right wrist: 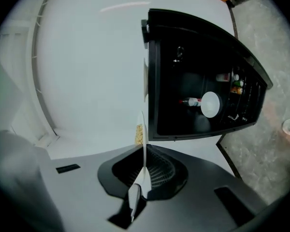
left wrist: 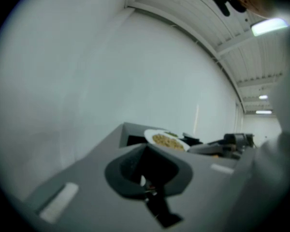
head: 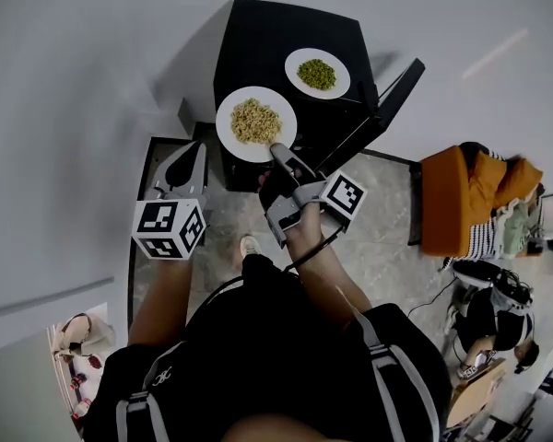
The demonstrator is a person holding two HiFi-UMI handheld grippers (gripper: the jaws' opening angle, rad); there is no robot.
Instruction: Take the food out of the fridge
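Right claw (head: 278,151) clamps rim of yellow-food plate (head: 255,123).
Plate level, face up, beside fridge (head: 258,44) top; left claw (head: 195,151) closed, empty.

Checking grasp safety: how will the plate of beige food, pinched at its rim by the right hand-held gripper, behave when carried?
Probably stiff: the plate looks flat though held at one edge. Likely to tip, since the right hand-held gripper pinches only the near rim, the food heaped beyond it. That loose food may slide if tilted.
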